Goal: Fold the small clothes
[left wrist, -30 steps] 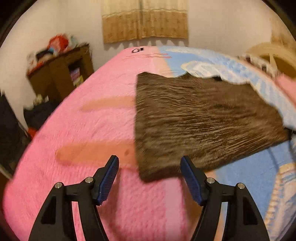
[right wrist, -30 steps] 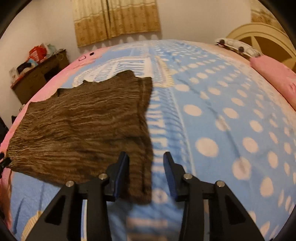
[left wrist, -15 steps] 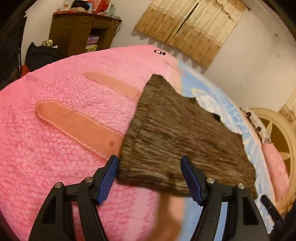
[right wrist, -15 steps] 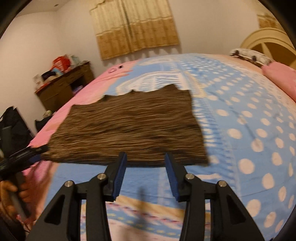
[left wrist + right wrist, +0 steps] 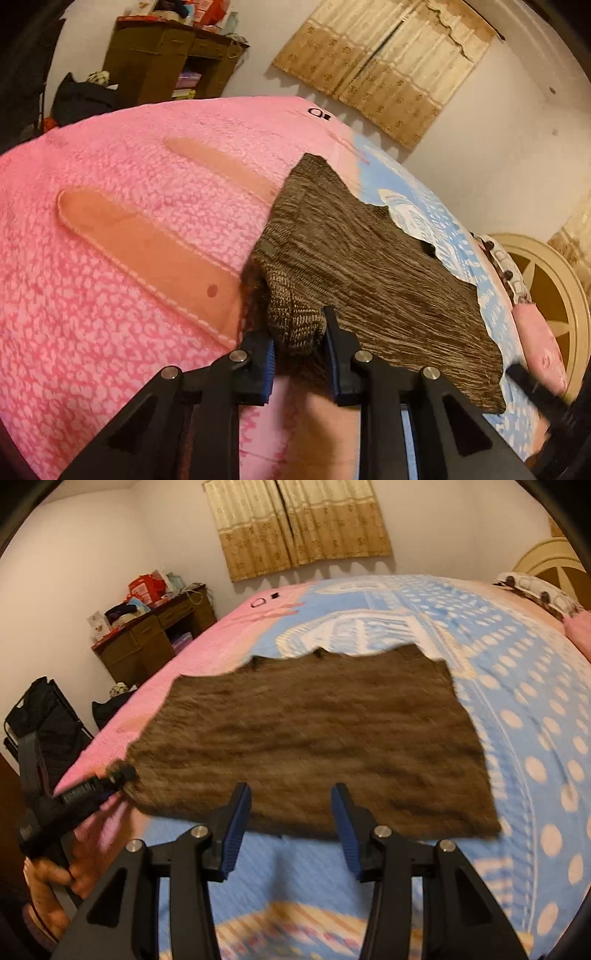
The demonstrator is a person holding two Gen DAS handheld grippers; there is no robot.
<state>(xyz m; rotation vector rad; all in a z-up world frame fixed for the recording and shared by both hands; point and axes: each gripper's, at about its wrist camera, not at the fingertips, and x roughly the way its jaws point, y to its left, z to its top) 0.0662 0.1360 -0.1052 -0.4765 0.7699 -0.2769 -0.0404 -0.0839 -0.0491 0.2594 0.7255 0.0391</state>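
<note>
A brown knitted garment [image 5: 369,277] lies flat on the bed, across the join of the pink and blue parts of the blanket. My left gripper [image 5: 297,332] is at its near left corner. Its jaws are closing and the bunched, lifted corner is pinched between the pads. In the right wrist view the garment [image 5: 314,738] spreads wide, with the left gripper [image 5: 110,779] clamped on its left corner and a hand [image 5: 48,878] holding that tool. My right gripper [image 5: 290,794] hovers over the middle of the near edge, its jaws opening. The cloth shows between its fingers, but the pads do not press on it.
The blanket is pink [image 5: 110,258] on the left and blue with pale dots [image 5: 535,701] on the right. A pink pillow [image 5: 543,343] and cream headboard [image 5: 554,306] lie to the right. A cluttered brown desk [image 5: 147,642] and a black bag [image 5: 44,716] stand left of the bed.
The left gripper's jaws have come together on the garment's corner, which now bunches up between them. The right gripper has slid from the garment's right side to the middle of its near edge.
</note>
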